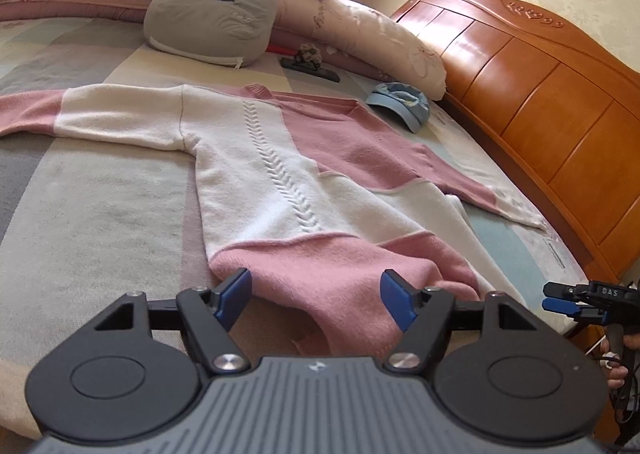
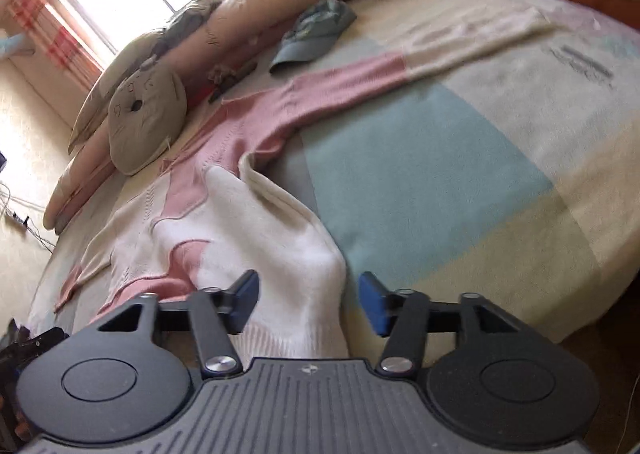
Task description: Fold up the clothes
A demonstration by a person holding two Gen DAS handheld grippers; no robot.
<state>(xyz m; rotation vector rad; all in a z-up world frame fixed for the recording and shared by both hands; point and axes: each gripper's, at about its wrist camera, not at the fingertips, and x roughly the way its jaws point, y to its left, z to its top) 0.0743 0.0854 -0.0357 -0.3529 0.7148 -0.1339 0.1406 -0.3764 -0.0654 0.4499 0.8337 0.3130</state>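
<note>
A pink and white knit sweater (image 1: pixel 280 158) lies front up on the bed, both sleeves stretched out sideways. My left gripper (image 1: pixel 316 294) is open at the pink hem, which lies loose between its blue pads (image 1: pixel 236 292) with neither pad pressing on it. In the right wrist view the sweater (image 2: pixel 224 222) has a rumpled white side edge. My right gripper (image 2: pixel 308 296) is open over the white hem corner, its pads apart from the cloth. The right gripper (image 1: pixel 560 298) also shows past the bed's right edge, held by a hand.
The bed sheet (image 1: pixel 100 214) has pastel blocks. A grey cat-face cushion (image 1: pixel 212 10), a rolled pink quilt (image 1: pixel 360 34), a blue cap (image 1: pixel 404 102) and a dark clip (image 1: pixel 308 66) lie beyond the sweater. A wooden headboard (image 1: pixel 540 94) stands along the right.
</note>
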